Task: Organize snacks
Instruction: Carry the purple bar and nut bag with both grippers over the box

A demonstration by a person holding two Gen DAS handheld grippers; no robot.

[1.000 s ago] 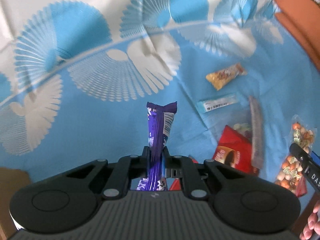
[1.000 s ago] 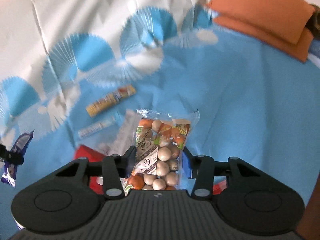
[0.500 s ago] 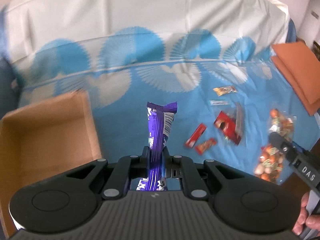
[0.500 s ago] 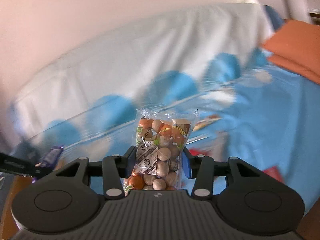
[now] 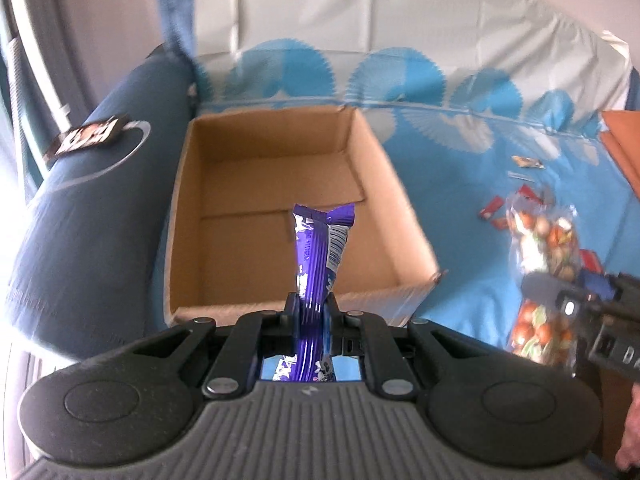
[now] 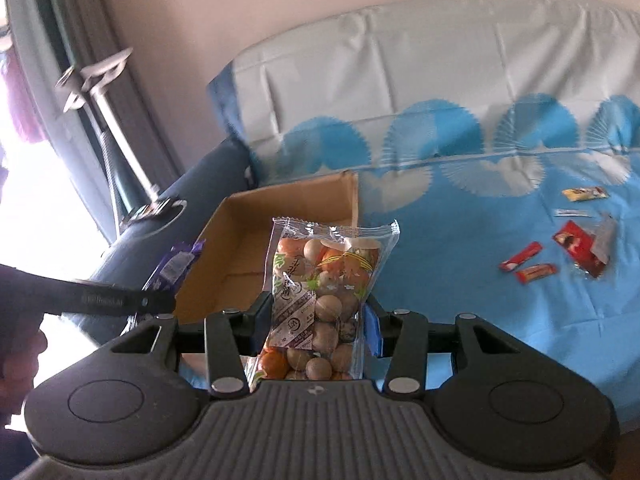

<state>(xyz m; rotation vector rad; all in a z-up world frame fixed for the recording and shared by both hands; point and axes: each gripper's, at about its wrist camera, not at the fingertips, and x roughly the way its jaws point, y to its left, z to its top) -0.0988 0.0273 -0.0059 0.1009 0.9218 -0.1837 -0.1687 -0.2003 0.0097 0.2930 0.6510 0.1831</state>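
My left gripper (image 5: 312,312) is shut on a purple snack wrapper (image 5: 320,256) that stands upright between its fingers, over the near edge of an open cardboard box (image 5: 184,184). Nothing lies inside the box. My right gripper (image 6: 316,320) is shut on a clear bag of round nut-like snacks (image 6: 324,288), held upright near the box (image 6: 240,216) from its right side. That bag (image 5: 540,248) and the right gripper show blurred at the right of the left wrist view. The purple wrapper (image 6: 176,264) shows at the left of the right wrist view.
Several small snack packets (image 6: 568,252) lie on the blue patterned bedsheet (image 6: 460,248) to the right of the box. A dark blue bolster (image 5: 92,200) with a dark packet (image 5: 88,136) on it lies left of the box. An orange cushion (image 5: 624,144) is at far right.
Both grippers swung left and upward from the snack pile to the cardboard box, each keeping its snack. The box has come fully into view under the left gripper.
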